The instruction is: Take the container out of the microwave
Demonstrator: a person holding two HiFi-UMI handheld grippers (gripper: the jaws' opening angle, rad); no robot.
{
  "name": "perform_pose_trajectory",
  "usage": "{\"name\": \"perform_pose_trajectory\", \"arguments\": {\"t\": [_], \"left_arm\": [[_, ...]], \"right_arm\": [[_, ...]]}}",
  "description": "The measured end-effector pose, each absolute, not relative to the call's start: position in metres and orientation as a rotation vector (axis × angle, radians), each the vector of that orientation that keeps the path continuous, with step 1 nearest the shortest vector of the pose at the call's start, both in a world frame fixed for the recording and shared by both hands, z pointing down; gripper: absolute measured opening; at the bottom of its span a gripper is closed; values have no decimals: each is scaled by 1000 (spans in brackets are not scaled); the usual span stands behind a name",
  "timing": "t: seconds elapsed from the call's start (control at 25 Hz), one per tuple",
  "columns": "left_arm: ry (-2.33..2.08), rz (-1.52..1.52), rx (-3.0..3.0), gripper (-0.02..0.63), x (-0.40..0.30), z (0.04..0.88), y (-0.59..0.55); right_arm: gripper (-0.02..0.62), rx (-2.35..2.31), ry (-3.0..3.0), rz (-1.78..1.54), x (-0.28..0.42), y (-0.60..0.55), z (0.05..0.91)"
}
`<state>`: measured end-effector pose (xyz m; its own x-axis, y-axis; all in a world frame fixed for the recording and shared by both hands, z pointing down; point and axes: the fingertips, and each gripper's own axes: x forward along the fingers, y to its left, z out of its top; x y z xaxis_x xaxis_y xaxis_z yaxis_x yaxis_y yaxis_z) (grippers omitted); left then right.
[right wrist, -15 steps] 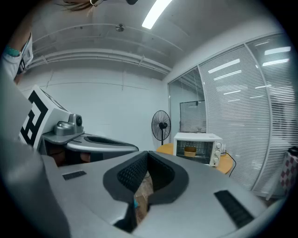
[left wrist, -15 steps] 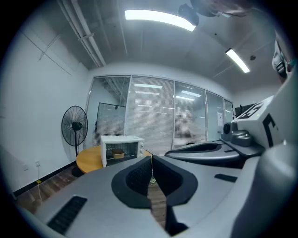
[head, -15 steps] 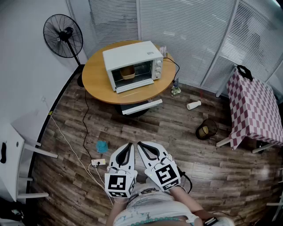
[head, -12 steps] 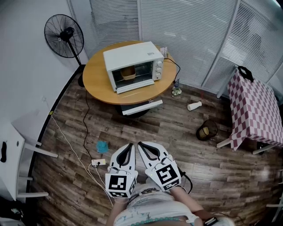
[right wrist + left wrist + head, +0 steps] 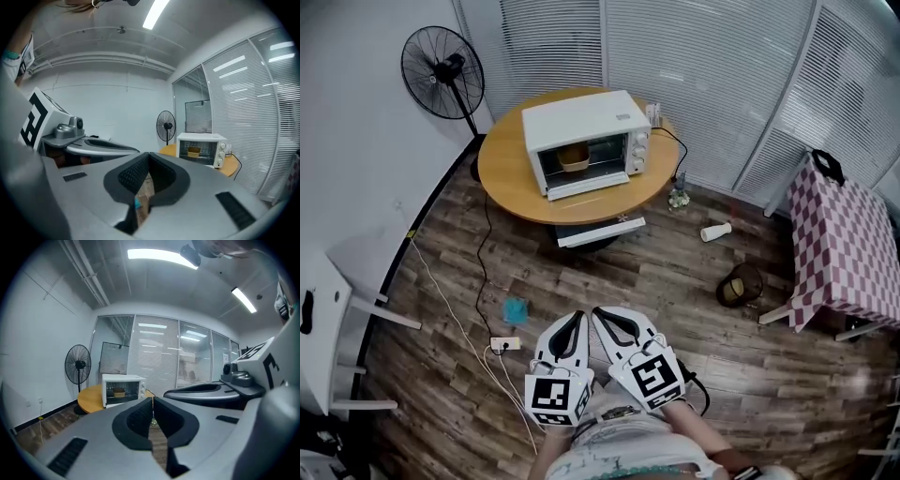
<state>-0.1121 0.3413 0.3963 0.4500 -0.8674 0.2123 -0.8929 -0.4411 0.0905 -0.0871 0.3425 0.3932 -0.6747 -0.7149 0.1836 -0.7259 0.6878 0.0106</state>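
A white microwave (image 5: 585, 138) stands on a round wooden table (image 5: 520, 178) across the room, its door (image 5: 586, 185) dropped open. A tan container (image 5: 574, 157) sits inside on the rack; it also shows as the container (image 5: 119, 392) in the left gripper view and the container (image 5: 193, 151) in the right gripper view. Both grippers are held close to the person's body, far from the table. My left gripper (image 5: 575, 315) is shut with nothing in it. My right gripper (image 5: 598, 312) has its tips together, also empty.
A standing fan (image 5: 443, 72) is left of the table. A power strip (image 5: 503, 344) and cable (image 5: 450, 305) lie on the wood floor beside a blue scrap (image 5: 517, 310). A tipped cup (image 5: 715, 231), a wire basket (image 5: 739, 284) and a checkered-cloth table (image 5: 848, 246) are at the right.
The head view has shifted slightly, so the table and microwave sit a little further right and the grippers a little lower. Both grippers stay shut.
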Motion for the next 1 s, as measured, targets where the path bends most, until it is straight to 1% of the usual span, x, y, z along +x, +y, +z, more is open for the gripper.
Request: {"name": "perform_pose_trajectory", "arguments": {"t": [0.4,1.0], "left_arm": [[-1525,214,2500,17,-117,403,310],[-1381,229,2626,17,-117,392,184]], "right_arm": [[-5,1216,-2703,118,-85,314,394],[-6,1343,-2661,99,-92,191,390]]}}
